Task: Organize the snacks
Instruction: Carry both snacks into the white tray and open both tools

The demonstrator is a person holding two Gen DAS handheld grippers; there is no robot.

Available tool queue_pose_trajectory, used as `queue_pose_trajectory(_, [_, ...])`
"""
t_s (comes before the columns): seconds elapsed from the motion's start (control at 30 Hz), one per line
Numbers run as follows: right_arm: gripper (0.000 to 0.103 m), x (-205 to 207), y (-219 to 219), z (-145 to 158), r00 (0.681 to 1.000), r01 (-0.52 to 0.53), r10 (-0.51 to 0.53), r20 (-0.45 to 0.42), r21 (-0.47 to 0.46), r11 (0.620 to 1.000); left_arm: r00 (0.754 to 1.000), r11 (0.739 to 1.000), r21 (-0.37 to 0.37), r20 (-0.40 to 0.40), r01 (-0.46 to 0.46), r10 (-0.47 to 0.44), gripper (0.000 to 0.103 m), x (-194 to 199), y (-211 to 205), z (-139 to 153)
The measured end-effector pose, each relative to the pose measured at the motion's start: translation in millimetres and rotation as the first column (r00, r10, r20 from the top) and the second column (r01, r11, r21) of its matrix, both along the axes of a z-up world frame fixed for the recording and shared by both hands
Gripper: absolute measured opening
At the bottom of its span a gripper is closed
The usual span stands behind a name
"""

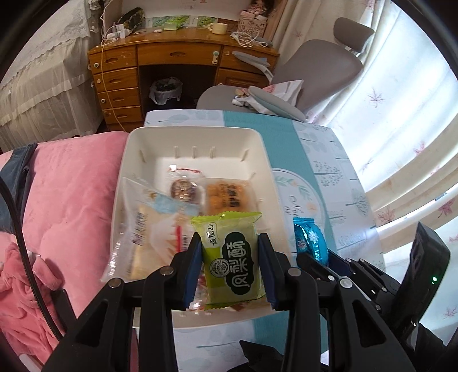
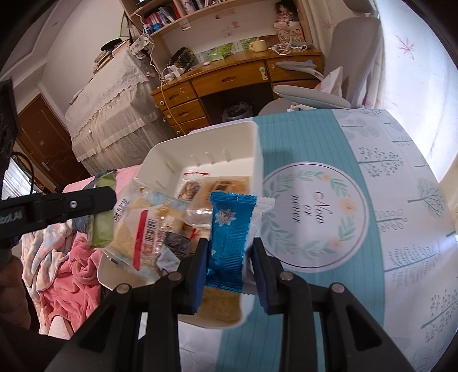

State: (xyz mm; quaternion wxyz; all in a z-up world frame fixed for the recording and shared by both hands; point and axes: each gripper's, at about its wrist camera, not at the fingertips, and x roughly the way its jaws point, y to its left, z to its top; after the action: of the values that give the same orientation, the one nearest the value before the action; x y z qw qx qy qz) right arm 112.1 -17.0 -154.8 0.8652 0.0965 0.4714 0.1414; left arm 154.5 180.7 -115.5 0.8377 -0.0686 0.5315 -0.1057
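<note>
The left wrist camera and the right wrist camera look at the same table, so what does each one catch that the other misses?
Only the left wrist view shows the front of the green pineapple cake packet held in the left gripper, plus the grey chair seat.

Only the right wrist view shows the bookshelf, the brown door and the round "Now or never" print on the tablecloth.

Both show the white tray of snacks, the blue packet in the right gripper, and the wooden desk.

Tray (image 1: pixel 266 160) on table (image 1: pixel 315 148), snacks (image 1: pixel 226 197) inside — desk (image 1: pixel 183 54) behind
</note>
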Motion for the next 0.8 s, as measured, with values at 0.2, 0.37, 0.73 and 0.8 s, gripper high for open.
queue_pose_trajectory(0.2, [0.030,2.2,26.6,-2.9,0.999,-0.036,0.036,0.018,-0.005,0.999,1.000,1.000,0.015,0.007,-0.021,0.021,0.037,6.4,19.1,-6.0])
queue_pose_trajectory(0.37, [0.036,5.6,39.6,-6.2,0.999,-0.046,0.046,0.010,-0.026,0.999,0.998,0.998,0.021,-0.015,-0.067,0.067,0.067,11.5,30.0,-10.6])
queue_pose_trajectory(0.73, [0.072,-1.0,19.7,-12.5,0.995,0.040,-0.046,-0.088,-0.070,0.997,0.989,0.993,0.002,-0.094,-0.114,0.114,0.073,4.2,30.5,-29.3])
queue_pose_trajectory(0.8, [0.072,-5.5,15.3,-13.0,0.994,0.047,-0.055,-0.098,-0.081,0.996,0.988,0.994,-0.003,-0.104,-0.112,0.111,0.073,0.8,25.8,-33.0])
